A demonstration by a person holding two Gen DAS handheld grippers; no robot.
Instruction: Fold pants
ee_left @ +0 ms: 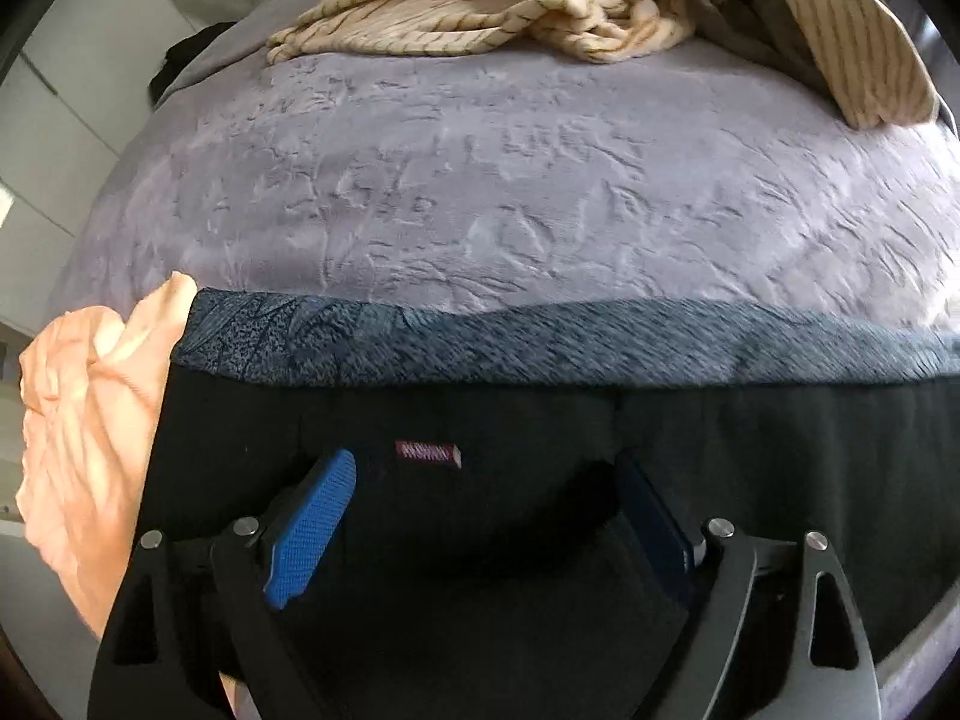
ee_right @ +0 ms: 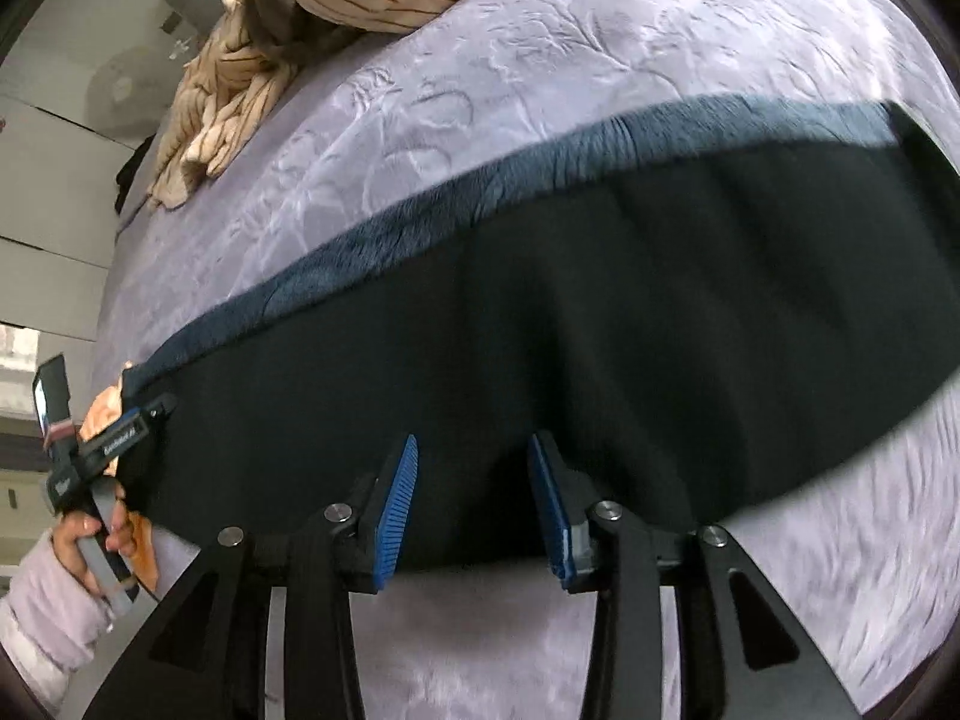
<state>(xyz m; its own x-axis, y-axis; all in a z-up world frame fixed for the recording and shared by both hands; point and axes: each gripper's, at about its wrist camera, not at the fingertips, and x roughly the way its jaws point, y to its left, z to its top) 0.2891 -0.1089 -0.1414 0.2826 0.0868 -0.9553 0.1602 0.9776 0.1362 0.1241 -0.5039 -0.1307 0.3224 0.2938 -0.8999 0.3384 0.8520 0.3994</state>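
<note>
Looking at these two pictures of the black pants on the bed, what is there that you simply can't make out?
- Left wrist view: the small red label on the black pants is too small to read.
- Left wrist view: the left tongs stand open over black cloth; contact cannot be told.
- Right wrist view: the pants run off the right edge, length hidden.
- Right wrist view: the purple bedspread is motion-blurred.

Matt black cloth pants (ee_left: 480,420) — fuzzy lining; embossed plush bedspread (ee_left: 480,180).

Left tongs (ee_left: 489,516) are spread wide, blue pads (ee_left: 312,528) apart. Right tongs (ee_right: 474,504) gape less. A hand (ee_right: 96,540) in a pale sleeve grips the left handle.
</note>
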